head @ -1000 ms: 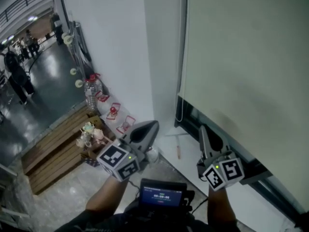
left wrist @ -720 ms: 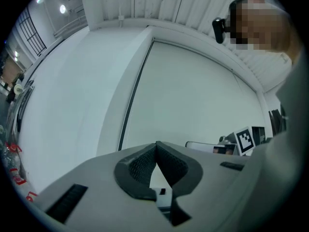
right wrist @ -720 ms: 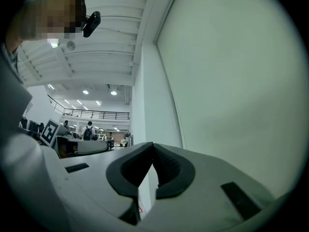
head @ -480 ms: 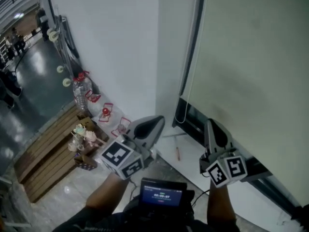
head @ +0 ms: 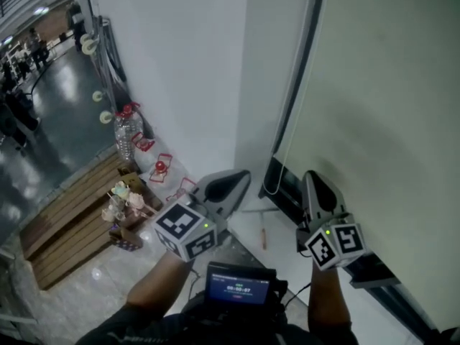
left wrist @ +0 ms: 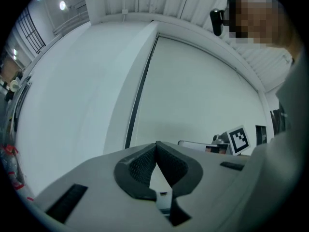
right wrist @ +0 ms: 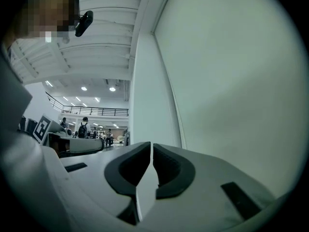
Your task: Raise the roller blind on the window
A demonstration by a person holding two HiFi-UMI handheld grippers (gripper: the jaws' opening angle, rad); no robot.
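The pale roller blind hangs low over the window at the right. Its thin cord loop dangles along the blind's left edge, beside the dark window frame. My left gripper points up at the wall left of the cord, shut and empty. My right gripper points up just in front of the blind's lower edge, right of the cord; its jaws are opening, with a thin gap and nothing between them. In the left gripper view the pads meet at their tips. The right gripper view shows the blind.
A white wall stands left of the window. Below it lie a water bottle, red wire stands, a wooden pallet and small figurines. A screen device sits near my body. People stand far off.
The head view has swung so the blind's edge and cord sit further right. Both grippers stay low near the cord. The right one has edged up slightly.
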